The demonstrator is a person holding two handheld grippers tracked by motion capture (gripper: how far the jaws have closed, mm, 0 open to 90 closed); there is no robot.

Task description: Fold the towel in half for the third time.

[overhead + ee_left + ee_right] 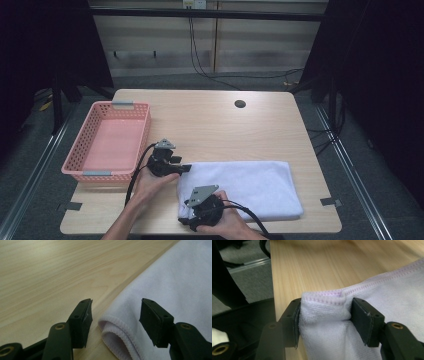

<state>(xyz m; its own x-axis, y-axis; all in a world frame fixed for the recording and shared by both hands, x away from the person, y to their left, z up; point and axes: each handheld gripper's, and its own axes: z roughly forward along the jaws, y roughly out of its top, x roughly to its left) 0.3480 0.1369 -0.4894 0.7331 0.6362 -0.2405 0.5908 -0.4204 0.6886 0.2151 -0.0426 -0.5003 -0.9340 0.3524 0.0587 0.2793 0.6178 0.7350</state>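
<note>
Right now the right gripper (324, 312) has its fingers (364, 320) pressed on the near left corner of the one white towel (250, 187), which lies folded on the desk (220, 125). If this pinch catches only the top layer, the fold could open when lifted. The left gripper (115, 320) (fingers apart) frames the farther corner without touching, so it may close beside the cloth. Farther left stands one pink basket (80, 150).
</note>
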